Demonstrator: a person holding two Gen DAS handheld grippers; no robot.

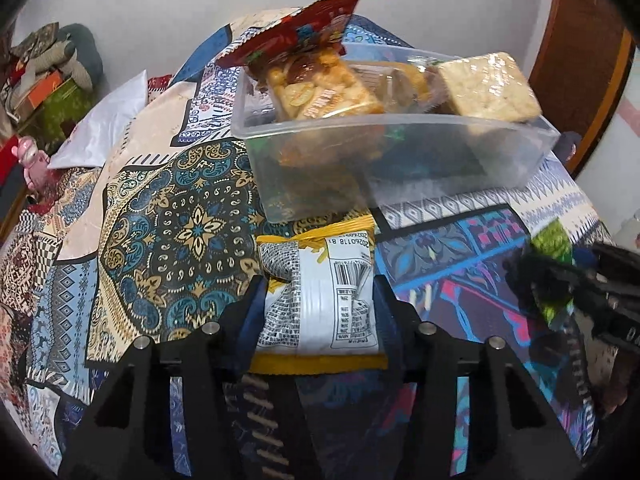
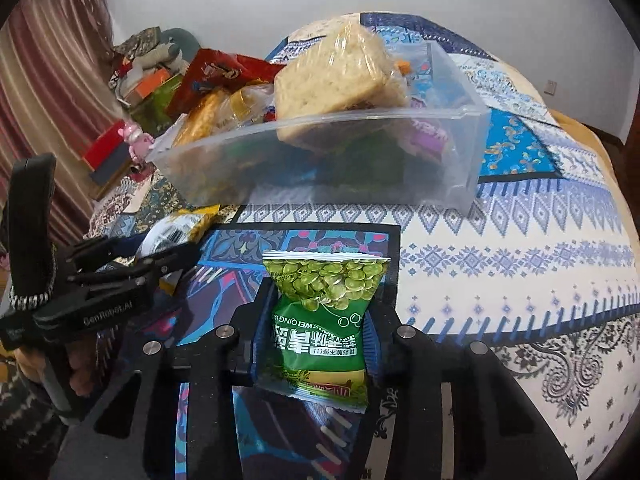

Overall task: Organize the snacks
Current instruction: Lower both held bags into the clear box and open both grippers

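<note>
Left gripper [image 1: 320, 300], bottom centre of the left view, clamped on a yellow-and-white packet [image 1: 320, 292], barcode side up, just in front of the bin. Right gripper [image 2: 320, 312], bottom centre of the right view, clamped on a green pea packet [image 2: 322, 316], held a little short of the bin.

Beyond both tools, upper centre of each view: a clear plastic bin [image 1: 400, 128] standing on a patterned quilt [image 1: 160, 208]. Already inside, piled above the rim: a red bag [image 1: 296, 28] at the bin's left end, an orange snack pack [image 1: 320, 92] leaning beside it, a pale square cake in clear wrap [image 1: 490, 86] at the right end, and darker green and purple wrappers lower down, too blurred through the wall to name.

At the left edge of the right view: the other gripper, side on. Far left of both views: a heap of boxes and cloth off the bed.

Judged mostly done: most snacks seemingly binned, no loose packets visible on the quilt. Remaining, as far as shown: the two held packets, still to go into the already crowded bin.
</note>
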